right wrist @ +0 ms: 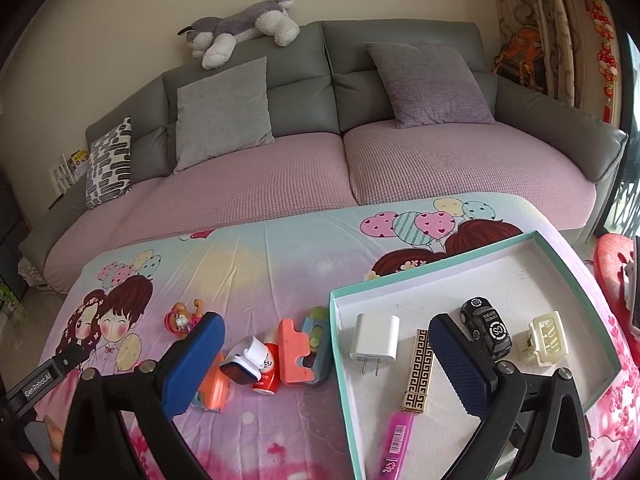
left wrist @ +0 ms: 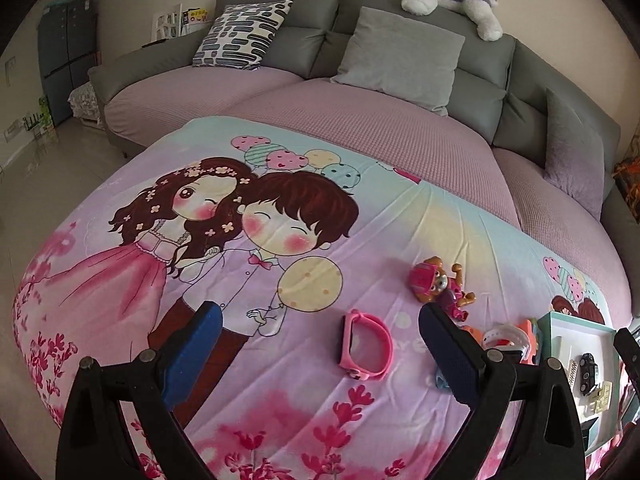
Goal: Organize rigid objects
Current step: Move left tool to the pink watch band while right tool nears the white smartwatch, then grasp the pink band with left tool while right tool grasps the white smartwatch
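My left gripper [left wrist: 320,330] is open and empty above the cartoon-print cloth. A pink wristband [left wrist: 366,346] lies between its fingertips, nearer the right one. A pink and orange pup figure [left wrist: 440,284] lies beyond. My right gripper [right wrist: 326,342] is open and empty over the left edge of a teal-rimmed white tray [right wrist: 560,256]. The tray holds a white charger [right wrist: 376,338], a gold patterned bar [right wrist: 420,368], a pink tube [right wrist: 396,440], a black toy car [right wrist: 486,328] and a cream clip [right wrist: 544,338]. Left of the tray lie a smartwatch [right wrist: 244,362], a red bottle [right wrist: 270,364] and an orange block [right wrist: 294,352].
A grey sofa [right wrist: 400,48] with pink seat covers and cushions stands right behind the table. A plush husky [right wrist: 244,28] lies on its backrest. The tray shows at the right edge of the left wrist view [left wrist: 576,324]. A red stool [right wrist: 612,260] is at far right.
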